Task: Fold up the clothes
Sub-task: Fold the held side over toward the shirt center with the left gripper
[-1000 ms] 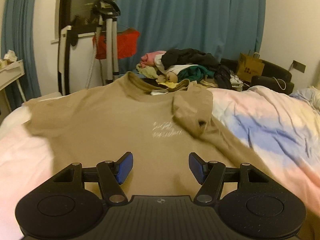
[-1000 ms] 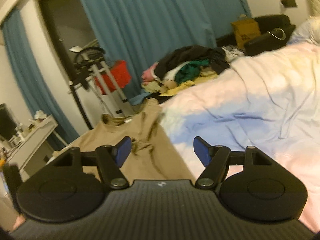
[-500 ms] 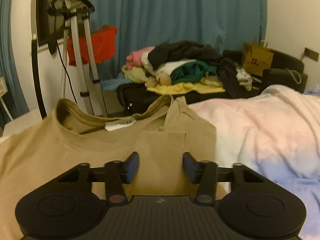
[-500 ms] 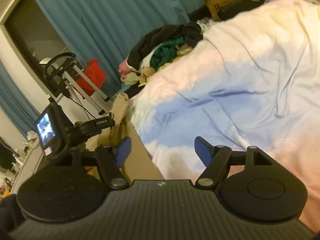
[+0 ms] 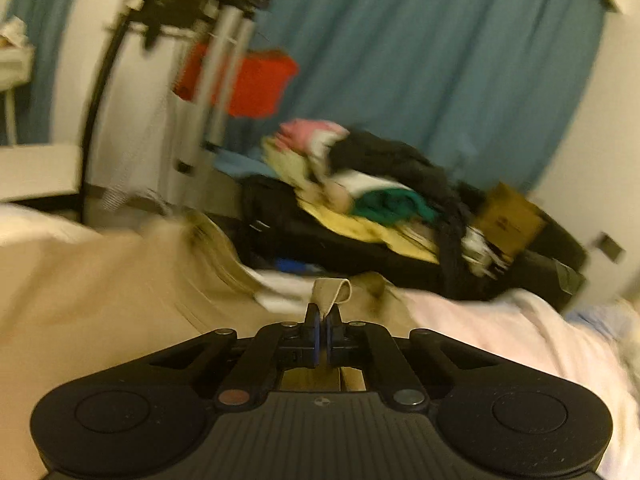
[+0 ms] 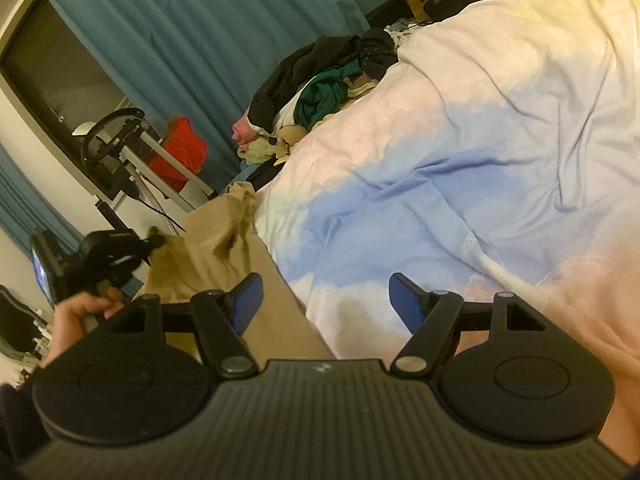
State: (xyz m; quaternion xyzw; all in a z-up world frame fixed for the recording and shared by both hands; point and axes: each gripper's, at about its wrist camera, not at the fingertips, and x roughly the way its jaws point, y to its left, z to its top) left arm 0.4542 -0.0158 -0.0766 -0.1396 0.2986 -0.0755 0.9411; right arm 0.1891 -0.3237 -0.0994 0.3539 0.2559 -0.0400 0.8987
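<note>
A tan T-shirt (image 5: 100,292) lies spread on the bed; it also shows in the right wrist view (image 6: 208,256). My left gripper (image 5: 322,320) is shut on a fold of the tan shirt's edge (image 5: 330,292), which sticks up between the blue pads. In the right wrist view the left gripper (image 6: 154,242) holds the shirt lifted at its far corner. My right gripper (image 6: 322,300) is open and empty, hovering over the bed beside the shirt's right edge.
The bed has a pastel pink, blue and white duvet (image 6: 460,160). A pile of mixed clothes (image 5: 368,192) lies beyond the bed's far edge. A metal stand with a red cloth (image 5: 244,80) and blue curtains (image 5: 420,60) are behind. A cardboard box (image 5: 508,220) sits at right.
My left gripper moved forward to the shirt's far edge and closed on it, then lifted and tilted. My right gripper stayed open and swung right over the duvet.
</note>
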